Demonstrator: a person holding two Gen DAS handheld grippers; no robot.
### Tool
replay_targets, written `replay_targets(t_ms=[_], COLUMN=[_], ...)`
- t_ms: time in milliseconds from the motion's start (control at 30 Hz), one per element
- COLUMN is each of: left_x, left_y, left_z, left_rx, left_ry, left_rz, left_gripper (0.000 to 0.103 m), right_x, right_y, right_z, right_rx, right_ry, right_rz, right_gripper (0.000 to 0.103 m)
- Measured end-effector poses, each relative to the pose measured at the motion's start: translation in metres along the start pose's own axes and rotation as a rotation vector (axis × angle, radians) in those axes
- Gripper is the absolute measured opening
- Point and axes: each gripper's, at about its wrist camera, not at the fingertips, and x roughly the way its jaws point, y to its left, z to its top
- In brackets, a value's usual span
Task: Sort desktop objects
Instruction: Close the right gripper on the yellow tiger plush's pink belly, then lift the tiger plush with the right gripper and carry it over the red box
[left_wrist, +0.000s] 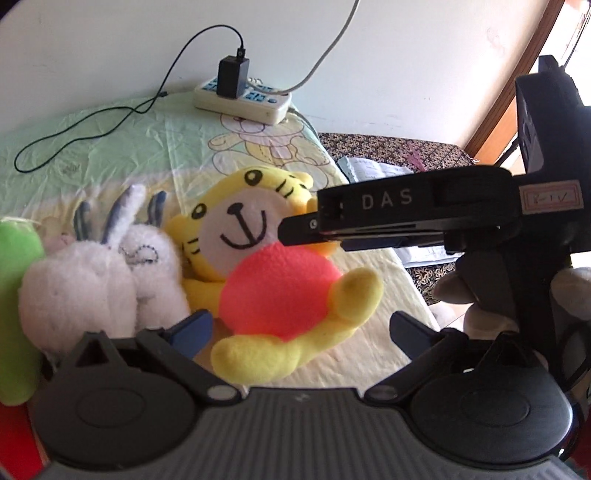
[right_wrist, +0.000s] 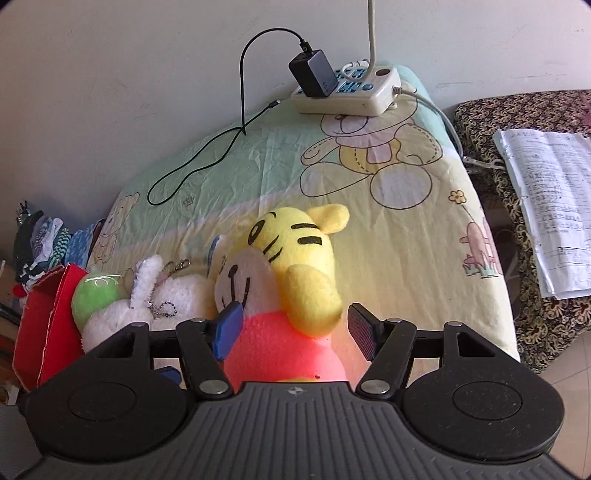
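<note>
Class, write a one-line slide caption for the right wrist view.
Right tool straddles the yellow tiger toy, its pads not pressing, beside a white plush rabbit on the bear-print sheet.

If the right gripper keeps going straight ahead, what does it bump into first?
Most likely the tiger toy: its pink belly and yellow arm already sit between the open right gripper fingers, though depth is hard to judge.

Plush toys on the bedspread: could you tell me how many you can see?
3: the yellow tiger in the middle, the white bunny beside it, and a green plush next to the bunny. Others may be hidden.
</note>
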Motion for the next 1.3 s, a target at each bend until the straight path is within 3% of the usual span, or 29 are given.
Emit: replay_targets(t_ms=[133, 300, 400, 667, 833, 1000, 1300], left_x=[0.019, 0.032, 0.037, 0.024, -0.010, -0.061, -0.153], left_y=[0.007, 0.014, 0.016, -0.002, -0.024, -0.033, 0.021], left_z=[0.006, 0.007, 0.004, 0.000, -0.005, -0.008, -0.026], left_rx=[-0.005, -0.014, -0.034, 0.015, 0.078, 0.149, 0.136], left_ry=[0.028, 0.053, 0.064, 0.052, -0.003, -0.110, -0.258], left_rz=[-0.004, -0.050, -0.095, -0.179, -0.228, -0.211, -0.145], left_gripper=[0.101, 0.101, 0.098, 0.089, 0.089, 0.089, 0.089], right_x=[0.019, 0.035, 0.032, -0.015, -0.058, -0.087, -0.096], right_y=[-0.014, -0.036, -0.043, -0.047, -0.044, -0.020, 0.077], right_z=[0.005, 0.003, -0.002, -0.015, -0.026, -0.027, -0.029], right_rx=[0.045, 0.189, 0.247, 0.259, 0.279, 0.269, 0.143], right_ry=[0.041, 0.100, 0.119, 0.067, -0.015, -0.108, -0.175], right_rz=[0.053, 0.172, 0.244, 0.222, 0.226, 0.287, 0.378], right_gripper=[0.066, 0.064, 0.048, 0.042, 0.041, 0.041, 0.041])
